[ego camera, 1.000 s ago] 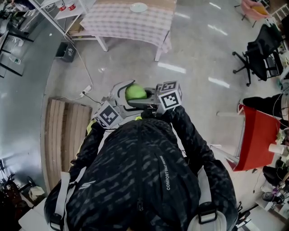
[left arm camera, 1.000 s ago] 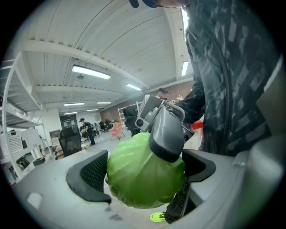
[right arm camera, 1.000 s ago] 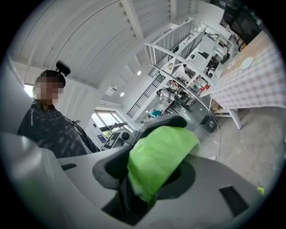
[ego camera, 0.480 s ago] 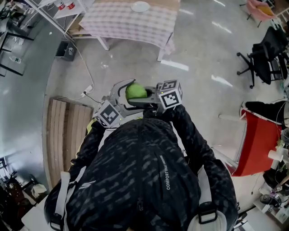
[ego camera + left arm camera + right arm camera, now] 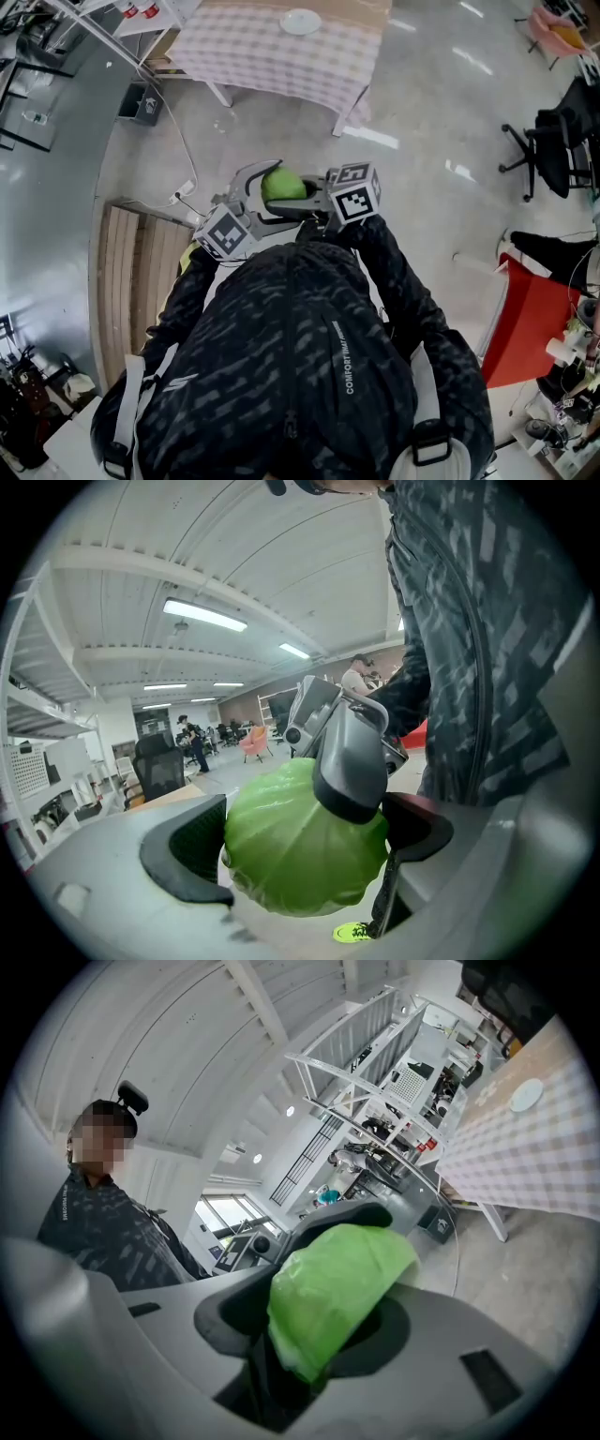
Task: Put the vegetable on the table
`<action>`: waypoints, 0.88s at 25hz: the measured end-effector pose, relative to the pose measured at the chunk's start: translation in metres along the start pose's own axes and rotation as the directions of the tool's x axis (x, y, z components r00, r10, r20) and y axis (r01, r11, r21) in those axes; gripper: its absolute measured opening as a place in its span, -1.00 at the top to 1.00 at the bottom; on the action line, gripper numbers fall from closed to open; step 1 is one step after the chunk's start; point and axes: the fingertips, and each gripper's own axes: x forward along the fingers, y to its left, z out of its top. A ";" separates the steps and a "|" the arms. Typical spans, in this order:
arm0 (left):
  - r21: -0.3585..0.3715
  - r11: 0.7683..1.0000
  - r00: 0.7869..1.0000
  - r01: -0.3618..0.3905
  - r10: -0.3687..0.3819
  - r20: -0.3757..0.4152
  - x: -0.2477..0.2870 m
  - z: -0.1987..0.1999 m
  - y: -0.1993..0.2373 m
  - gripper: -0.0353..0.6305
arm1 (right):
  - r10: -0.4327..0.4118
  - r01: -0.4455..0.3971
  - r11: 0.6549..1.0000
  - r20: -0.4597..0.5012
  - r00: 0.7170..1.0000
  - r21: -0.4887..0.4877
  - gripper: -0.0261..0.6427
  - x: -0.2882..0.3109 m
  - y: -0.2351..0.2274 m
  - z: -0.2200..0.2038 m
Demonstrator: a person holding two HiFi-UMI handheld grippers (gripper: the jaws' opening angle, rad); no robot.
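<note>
My left arm (image 5: 183,298) and right arm (image 5: 398,277) bent forward before my chest, left gripper (image 5: 260,185) tipped slightly down, right gripper (image 5: 298,201) level, the two side by side, jaws of each clamped on one green vegetable (image 5: 281,187).

Glossy grey floor (image 5: 422,103); checked-cloth table (image 5: 281,52) ahead; wooden pallet (image 5: 136,281) left; office chair (image 5: 553,155) right.

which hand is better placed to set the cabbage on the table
Left, probably: the cabbage sits whole between the left tongs; the right tongs catch only part of it. The table lies ahead.
</note>
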 end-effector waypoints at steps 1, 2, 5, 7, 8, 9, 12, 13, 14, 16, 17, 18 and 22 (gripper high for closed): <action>-0.003 1.000 1.000 -0.001 0.001 -0.008 0.004 -0.002 0.008 -0.60 | 0.000 0.000 1.000 -0.004 1.000 0.002 0.47 -0.002 -0.006 0.006; -0.005 1.000 1.000 -0.001 0.001 -0.018 0.008 -0.004 0.015 -0.60 | 0.000 0.000 1.000 -0.006 1.000 0.008 0.47 -0.004 -0.013 0.011; -0.007 1.000 1.000 -0.006 0.006 -0.030 0.020 -0.005 0.037 -0.60 | 0.011 -0.011 1.000 -0.006 1.000 0.021 0.47 -0.012 -0.029 0.027; -0.011 1.000 0.999 -0.013 0.012 -0.030 0.026 -0.005 0.051 -0.60 | 0.017 -0.017 1.000 -0.009 1.000 0.023 0.47 -0.016 -0.038 0.037; -0.011 1.000 0.999 -0.017 0.017 -0.033 0.028 -0.005 0.058 -0.60 | 0.022 -0.021 0.999 -0.009 1.000 0.025 0.47 -0.017 -0.043 0.042; -0.012 1.000 0.999 -0.020 0.020 -0.037 0.030 -0.006 0.065 -0.60 | 0.026 -0.026 0.999 -0.008 1.000 0.026 0.47 -0.019 -0.048 0.047; -0.014 1.000 0.999 -0.026 0.026 -0.038 0.039 -0.009 0.084 -0.60 | 0.036 -0.035 0.999 -0.006 0.999 0.029 0.47 -0.023 -0.063 0.061; -0.015 1.000 0.999 -0.027 0.026 -0.034 0.041 -0.010 0.090 -0.60 | 0.037 -0.037 0.999 -0.006 0.999 0.029 0.47 -0.024 -0.067 0.066; -0.016 0.999 0.999 -0.028 0.028 -0.030 0.044 -0.012 0.096 -0.60 | 0.038 -0.037 0.999 -0.007 0.999 0.029 0.47 -0.025 -0.072 0.070; -0.015 0.999 0.999 -0.033 0.033 -0.033 0.049 -0.011 0.109 -0.60 | 0.038 -0.038 0.999 -0.008 0.999 0.029 0.47 -0.029 -0.081 0.078; -0.017 0.999 0.999 -0.034 0.033 -0.038 0.054 -0.010 0.115 -0.60 | 0.036 -0.036 0.999 -0.009 0.999 0.030 0.47 -0.032 -0.085 0.082; -0.020 0.999 0.999 -0.032 0.031 -0.042 0.059 -0.011 0.119 -0.60 | 0.033 -0.033 0.999 -0.010 0.999 0.031 0.47 -0.036 -0.090 0.084; -0.018 1.000 0.999 -0.011 0.010 -0.044 0.082 -0.015 0.128 -0.60 | 0.021 -0.020 0.999 -0.009 1.000 0.034 0.47 -0.055 -0.105 0.093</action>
